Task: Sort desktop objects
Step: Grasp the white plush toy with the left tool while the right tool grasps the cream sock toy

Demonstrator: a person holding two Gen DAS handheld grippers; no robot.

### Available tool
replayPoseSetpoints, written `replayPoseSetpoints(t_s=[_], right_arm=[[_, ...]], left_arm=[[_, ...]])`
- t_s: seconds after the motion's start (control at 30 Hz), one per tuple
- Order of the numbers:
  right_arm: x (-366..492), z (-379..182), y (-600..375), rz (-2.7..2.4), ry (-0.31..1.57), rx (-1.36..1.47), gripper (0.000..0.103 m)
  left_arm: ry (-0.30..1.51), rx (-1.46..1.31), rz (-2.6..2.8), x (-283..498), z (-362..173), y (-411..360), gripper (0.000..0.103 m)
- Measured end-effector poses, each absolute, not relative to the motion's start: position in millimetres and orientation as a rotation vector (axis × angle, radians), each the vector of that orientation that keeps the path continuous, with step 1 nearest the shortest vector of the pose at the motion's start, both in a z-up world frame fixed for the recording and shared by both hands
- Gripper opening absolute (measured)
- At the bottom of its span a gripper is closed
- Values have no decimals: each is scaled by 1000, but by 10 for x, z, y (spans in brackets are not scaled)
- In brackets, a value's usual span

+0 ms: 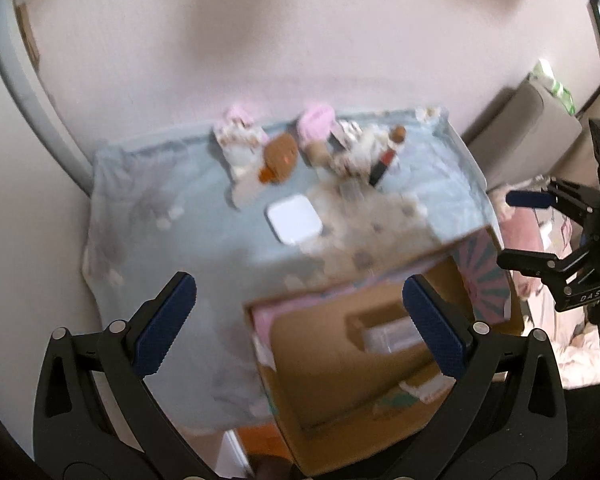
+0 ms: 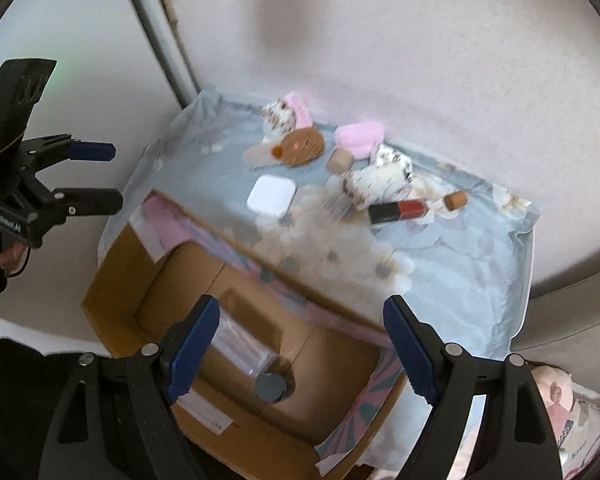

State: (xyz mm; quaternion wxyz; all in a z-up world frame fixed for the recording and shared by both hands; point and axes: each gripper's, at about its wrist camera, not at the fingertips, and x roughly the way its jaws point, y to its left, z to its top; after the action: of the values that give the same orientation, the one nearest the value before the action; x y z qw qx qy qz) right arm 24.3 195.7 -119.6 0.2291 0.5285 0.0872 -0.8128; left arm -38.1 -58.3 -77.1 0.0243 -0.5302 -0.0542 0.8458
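Observation:
My left gripper [image 1: 300, 320] hangs open and empty above the blue cloth table [image 1: 172, 264] and the near corner of the cardboard box [image 1: 324, 360]. My right gripper [image 2: 304, 350] is open and empty over the box [image 2: 140, 280], which holds a dark round lid [image 2: 270, 386] and a clear packet [image 2: 240, 344]. On the cloth lie a white square case [image 2: 272, 196], a red and black lipstick [image 2: 398, 210], a brown round plush [image 2: 302, 146], pink pieces [image 2: 360, 136], two wooden corks [image 2: 340, 160] and patterned fabric bits [image 2: 380, 178].
The table stands against a pale wall, with a grey pipe [image 2: 160, 32] at its far left corner. The box fills the table's near side. A grey chair [image 1: 528, 132] and pink bedding [image 1: 540, 300] lie to the right. A hand [image 2: 8, 256] holds the left gripper [image 2: 108, 176].

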Motion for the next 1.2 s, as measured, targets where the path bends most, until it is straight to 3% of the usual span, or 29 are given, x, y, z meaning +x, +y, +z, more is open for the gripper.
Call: replayPoseSetpoints(t_s=[0.17, 0.33, 0.67, 0.97, 1.07, 1.13, 1.2], right_arm=[[-106, -1110, 2037, -2282, 143, 1485, 81], [-585, -1238, 2071, -2302, 49, 1543, 81], [-1399, -1938, 1975, -2293, -51, 1655, 81], [-1640, -2513, 1844, -2203, -309, 1863, 81], [-1702, -2559, 1877, -2240, -399, 1879, 80], [-1745, -2574, 1886, -2235, -453, 1894, 71], [-1758, -2616, 1905, -2238, -507, 1935, 64]], left_arm=[[-191, -1629, 2624, -745, -757, -788, 103], [-202, -1680, 2616, -1251, -1064, -1028, 103], [-313, -1728, 2587, -1972, -1787, -1328, 102], [-378, -1788, 2525, -2249, -2185, -1336, 93], [-391, -1786, 2517, -2286, -2226, -1348, 81], [-407, -1797, 2499, -2304, -2268, -1355, 69], [-433, -1802, 2475, -2315, -2313, -1367, 49]])
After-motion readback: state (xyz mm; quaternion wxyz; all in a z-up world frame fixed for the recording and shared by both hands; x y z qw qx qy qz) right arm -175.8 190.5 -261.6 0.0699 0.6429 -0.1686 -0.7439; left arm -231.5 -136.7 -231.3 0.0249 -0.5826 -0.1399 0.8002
